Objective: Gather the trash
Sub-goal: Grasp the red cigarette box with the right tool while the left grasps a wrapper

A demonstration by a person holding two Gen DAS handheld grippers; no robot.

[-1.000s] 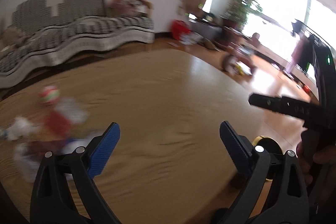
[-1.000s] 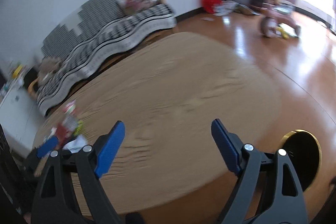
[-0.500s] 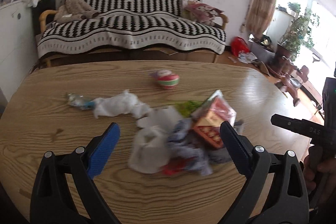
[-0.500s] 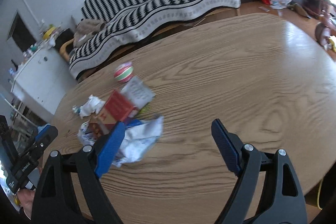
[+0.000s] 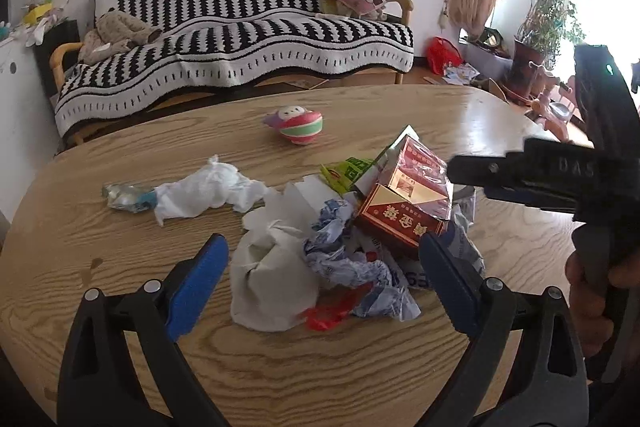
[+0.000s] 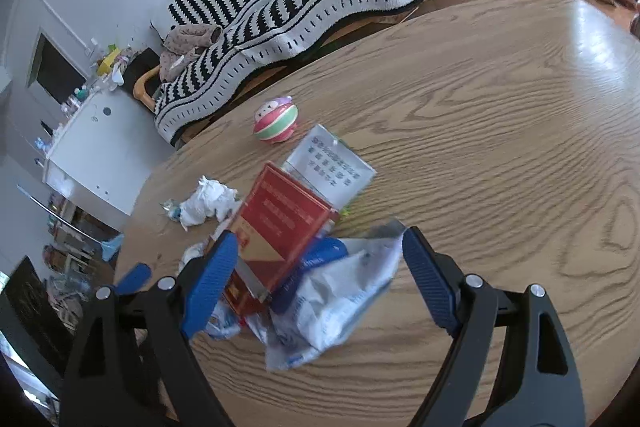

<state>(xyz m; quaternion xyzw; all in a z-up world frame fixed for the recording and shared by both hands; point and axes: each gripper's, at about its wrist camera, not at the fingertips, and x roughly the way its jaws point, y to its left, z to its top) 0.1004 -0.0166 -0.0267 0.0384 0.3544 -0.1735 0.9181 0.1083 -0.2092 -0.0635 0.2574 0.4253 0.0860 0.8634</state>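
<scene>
A heap of trash lies on the oval wooden table (image 5: 120, 307): a red and gold carton (image 5: 404, 203), crumpled white paper (image 5: 272, 275), a blue-printed wrapper (image 5: 352, 267), a red plastic scrap (image 5: 328, 315) and a green packet (image 5: 348, 169). A white tissue (image 5: 208, 189) and a small clear wrapper (image 5: 124, 197) lie to its left. My left gripper (image 5: 322, 267) stands open just above the heap's near side. My right gripper (image 6: 316, 267) is open too, with the red carton (image 6: 280, 227) and a white and blue wrapper (image 6: 332, 303) between its blue pads, untouched.
A striped round toy (image 5: 300, 125) sits behind the heap. A sofa with a black and white throw (image 5: 240, 39) stands beyond the table. A white cabinet (image 6: 96, 155) is at the left. Potted plants (image 5: 548, 23) stand by the bright window. The right gripper's body (image 5: 560, 171) crosses the left view.
Both views swung left from the bare table end and floor onto the trash heap, then drew closer to it. The heap now lies between both pairs of open fingers.
</scene>
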